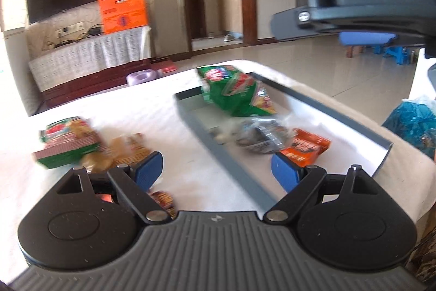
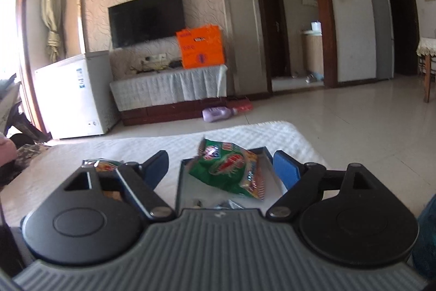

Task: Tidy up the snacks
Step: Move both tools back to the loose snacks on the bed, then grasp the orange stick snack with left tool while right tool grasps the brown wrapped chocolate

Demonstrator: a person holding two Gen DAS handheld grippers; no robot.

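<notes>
A grey shallow box [image 1: 340, 111] lies on the white-covered table and holds a green snack bag [image 1: 237, 92], a clear dark packet [image 1: 259, 138] and an orange packet [image 1: 305, 146]. Left of the box lie another green bag [image 1: 68, 143], a tan biscuit pack [image 1: 125, 149] and a small round snack [image 1: 163, 201]. My left gripper [image 1: 218, 173] is open and empty, low over the table by the box's left wall. My right gripper [image 2: 220, 168] is open and empty above the box [image 2: 179, 182], with the green bag [image 2: 231, 168] between its fingers' line of sight. It also shows in the left wrist view [image 1: 365, 37].
A blue crinkly bag [image 1: 414, 124] sits at the table's right edge. Beyond the table are a tiled floor, a TV cabinet with an orange box [image 2: 200, 49], a white freezer [image 2: 70, 97] and a purple bottle [image 2: 218, 113] on the floor.
</notes>
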